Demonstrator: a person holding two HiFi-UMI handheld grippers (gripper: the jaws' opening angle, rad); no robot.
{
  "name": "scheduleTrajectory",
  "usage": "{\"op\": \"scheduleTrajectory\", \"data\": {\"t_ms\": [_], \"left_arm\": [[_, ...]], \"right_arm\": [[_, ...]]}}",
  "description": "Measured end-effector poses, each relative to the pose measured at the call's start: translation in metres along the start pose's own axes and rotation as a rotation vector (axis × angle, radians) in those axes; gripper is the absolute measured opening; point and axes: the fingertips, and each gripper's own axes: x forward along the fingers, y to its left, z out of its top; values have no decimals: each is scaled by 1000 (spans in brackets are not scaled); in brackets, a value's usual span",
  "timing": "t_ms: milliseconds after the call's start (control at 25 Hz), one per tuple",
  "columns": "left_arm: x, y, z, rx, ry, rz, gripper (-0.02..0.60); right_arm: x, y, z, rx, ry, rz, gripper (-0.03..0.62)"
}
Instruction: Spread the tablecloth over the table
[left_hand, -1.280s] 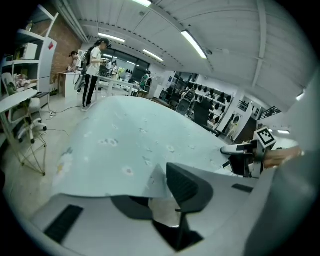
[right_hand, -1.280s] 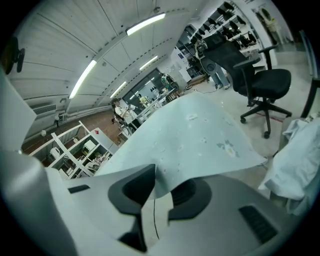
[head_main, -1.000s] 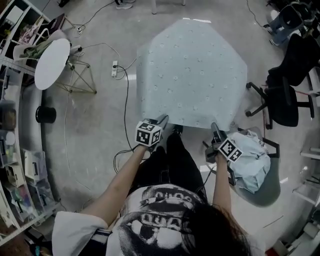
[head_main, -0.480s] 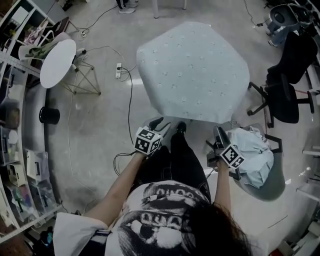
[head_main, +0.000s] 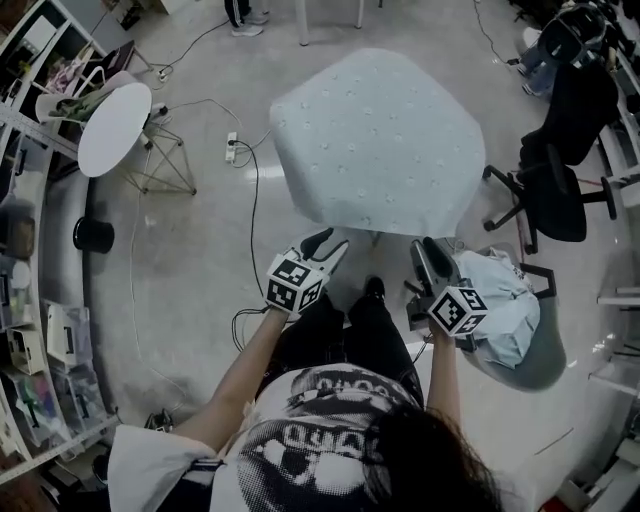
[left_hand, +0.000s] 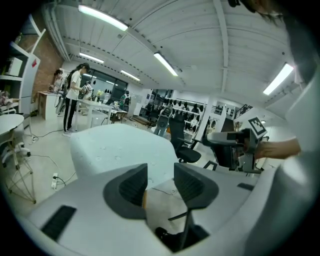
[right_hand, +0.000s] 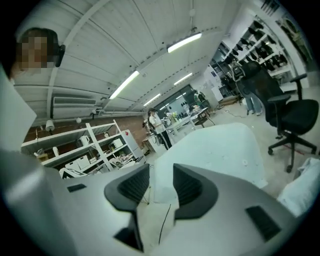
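tablecloth (head_main: 375, 140) is in neither grip. the left gripper (head_main: 328, 245) has its fingers (left_hand: 131, 184) spread wide on nothing, and the right gripper (head_main: 432, 258) gapes empty too. the cloth lies just ahead of both sets of fingertips, draped over the table and hiding it, its near edge hanging down and touching neither gripper. a pale bundle (head_main: 505, 310) sits beside the right gripper, and a black office chair (head_main: 560, 180) stands further off.
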Motion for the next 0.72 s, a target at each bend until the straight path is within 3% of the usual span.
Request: {"op": "scheduleTrajectory", "data": {"t_ms": [320,720], "left_arm": [[-12,-43,19,23,-48,-24,170],[-21,-113,3,3,-43,56,170]], "right_arm": [[-8,35,18,-56,9,95,133],[-71,36,8,-128,98,176,133]]}}
